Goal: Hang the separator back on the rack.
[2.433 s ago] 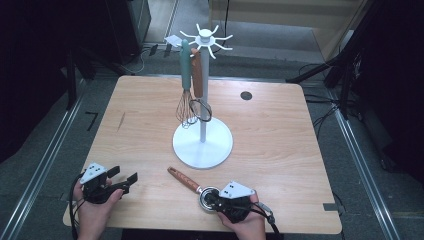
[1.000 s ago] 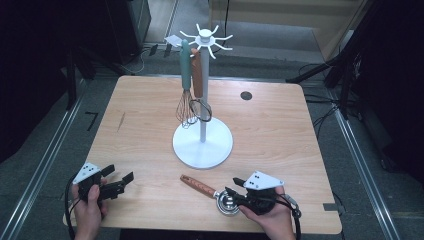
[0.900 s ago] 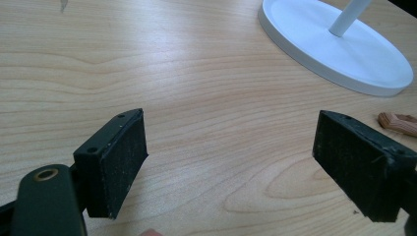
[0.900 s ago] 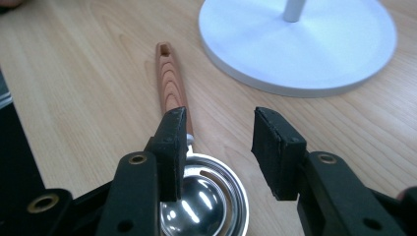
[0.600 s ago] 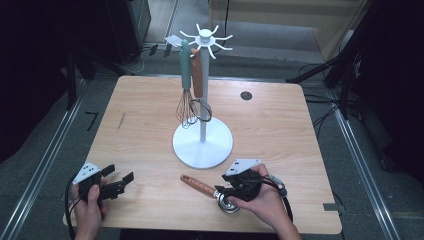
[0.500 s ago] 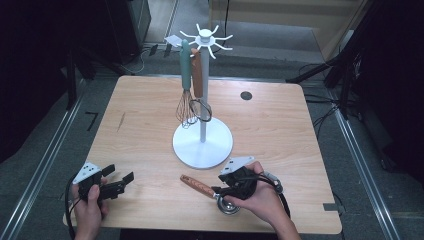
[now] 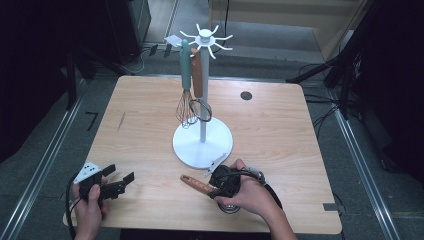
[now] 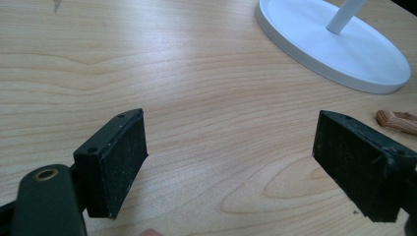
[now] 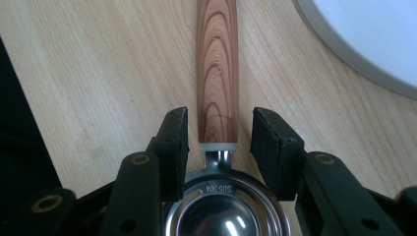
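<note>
Right gripper view shows the right gripper (image 9: 219, 135) straddling the spoon (image 9: 217, 73) at the junction of wooden handle and steel bowl. The jaws have just been closing, the handle lies between them, and a narrow gap remains on each side, so no grip is made yet. In the high view, the spoon (image 7: 197, 183) lies flat on the surface (image 7: 280, 135), just clear of the rack (image 7: 202, 145) base at its 6 o'clock, handle end toward 10 o'clock. The left gripper (image 7: 116, 181) rests near the front left corner, well apart from the spoon, jaws wide and empty.

Step in hand, as judged: grasping the spoon for hanging on the rack, where a whisk (image 7: 186, 107) and a second utensil already hang.

Next move calls for closing the jaws fully on the handle end, verifying both pads seat squarely, then lifting toward a free hook at the rack's top.
</note>
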`<state>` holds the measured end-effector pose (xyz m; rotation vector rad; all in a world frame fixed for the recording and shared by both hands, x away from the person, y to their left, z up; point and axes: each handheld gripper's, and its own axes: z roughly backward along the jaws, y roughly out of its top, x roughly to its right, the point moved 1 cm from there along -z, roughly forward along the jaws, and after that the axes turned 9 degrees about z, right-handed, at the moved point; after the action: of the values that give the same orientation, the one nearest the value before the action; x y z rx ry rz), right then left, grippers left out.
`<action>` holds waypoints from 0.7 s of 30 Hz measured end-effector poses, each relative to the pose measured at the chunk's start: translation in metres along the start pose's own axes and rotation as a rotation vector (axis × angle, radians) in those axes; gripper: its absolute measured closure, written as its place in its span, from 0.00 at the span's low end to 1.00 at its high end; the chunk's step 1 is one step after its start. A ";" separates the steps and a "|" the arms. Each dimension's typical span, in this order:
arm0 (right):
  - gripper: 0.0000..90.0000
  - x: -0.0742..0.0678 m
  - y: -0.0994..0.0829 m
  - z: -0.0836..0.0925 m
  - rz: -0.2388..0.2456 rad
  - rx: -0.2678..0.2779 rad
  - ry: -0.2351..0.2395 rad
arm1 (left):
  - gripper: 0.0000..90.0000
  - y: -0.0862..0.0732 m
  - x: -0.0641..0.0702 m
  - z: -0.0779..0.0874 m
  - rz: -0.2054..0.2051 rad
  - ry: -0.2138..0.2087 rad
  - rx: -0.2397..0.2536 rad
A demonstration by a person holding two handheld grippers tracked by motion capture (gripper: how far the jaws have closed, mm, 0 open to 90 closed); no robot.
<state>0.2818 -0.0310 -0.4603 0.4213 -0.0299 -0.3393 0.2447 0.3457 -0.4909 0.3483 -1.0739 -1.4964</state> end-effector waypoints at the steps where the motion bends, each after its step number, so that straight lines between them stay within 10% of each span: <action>1: 0.67 0.001 0.001 -0.001 -0.001 -0.006 0.005 | 0.15 0.000 0.000 0.000 0.000 0.000 -0.001; 15: 0.73 -0.003 0.011 -0.017 -0.027 -0.095 -0.013 | 0.15 0.000 0.000 -0.001 -0.003 -0.002 -0.003; 21: 0.77 -0.014 0.017 -0.019 0.046 -0.135 -0.086 | 0.15 0.000 0.000 0.000 -0.004 -0.001 -0.004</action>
<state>0.2756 -0.0045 -0.4706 0.2719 -0.0995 -0.3118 0.2450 0.3452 -0.4911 0.3467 -1.0718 -1.5022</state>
